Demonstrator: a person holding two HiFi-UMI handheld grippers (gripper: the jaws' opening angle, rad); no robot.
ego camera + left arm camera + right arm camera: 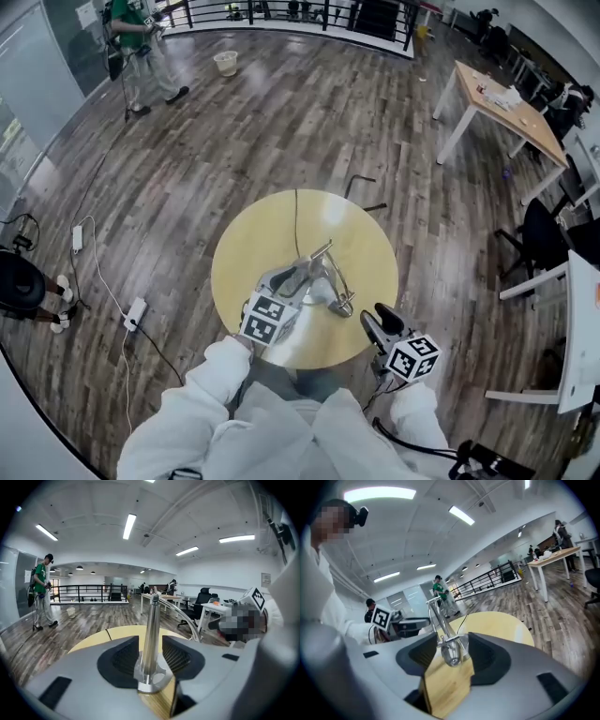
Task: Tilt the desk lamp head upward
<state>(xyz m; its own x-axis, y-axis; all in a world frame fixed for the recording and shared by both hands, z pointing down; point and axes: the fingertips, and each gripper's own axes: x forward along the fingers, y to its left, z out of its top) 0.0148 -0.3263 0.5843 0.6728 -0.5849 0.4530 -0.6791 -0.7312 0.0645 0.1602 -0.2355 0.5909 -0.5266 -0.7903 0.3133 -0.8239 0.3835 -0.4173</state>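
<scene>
A silver desk lamp (323, 281) stands on the round yellow table (253, 244), near its front edge. My left gripper (298, 279) is at the lamp's left side, and the lamp's upright stem (151, 630) stands between its jaws with thin gaps either side, so it is open. My right gripper (375, 321) hovers open at the table's front right, a little apart from the lamp. In the right gripper view the shiny lamp head (452, 654) and thin arm (436, 616) line up between the jaws, farther off, above the tabletop (501, 625).
A black cable (296, 220) runs from the lamp over the table's far edge. A white-legged desk (497, 103) and an office chair (544, 239) stand to the right. A power strip (134, 314) lies on the floor at left. A person in green (141, 47) stands far back.
</scene>
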